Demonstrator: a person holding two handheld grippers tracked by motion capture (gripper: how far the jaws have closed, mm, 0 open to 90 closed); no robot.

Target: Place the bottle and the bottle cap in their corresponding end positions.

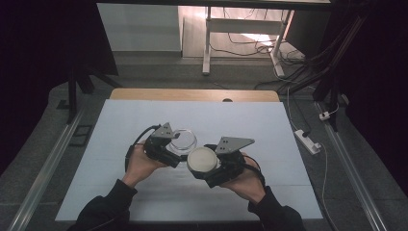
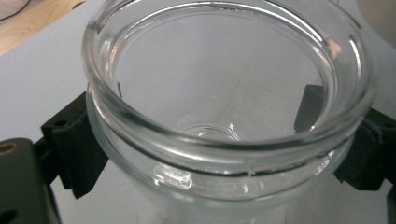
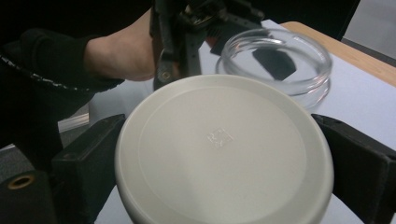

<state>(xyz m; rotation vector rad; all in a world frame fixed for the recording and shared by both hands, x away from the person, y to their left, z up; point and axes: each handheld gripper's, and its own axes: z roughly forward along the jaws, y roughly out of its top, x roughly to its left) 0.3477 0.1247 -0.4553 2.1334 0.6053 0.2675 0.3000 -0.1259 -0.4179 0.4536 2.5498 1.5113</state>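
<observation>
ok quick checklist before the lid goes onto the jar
1. Left gripper has the glass jar: ok, a black finger sits on each side of it below the rim.
2. Right gripper has the white lid: ok, clamped edge to edge between its fingers.
3. Jar mouth open and free: ok, nothing lies across the rim.
4. Jar empty: ok, only clear glass and the table seen through it.
5. Lid lined up over the mouth: not ok, in the high view it sits beside the jar, nearer the person.
6. Lid level with the rim: cannot tell.
</observation>
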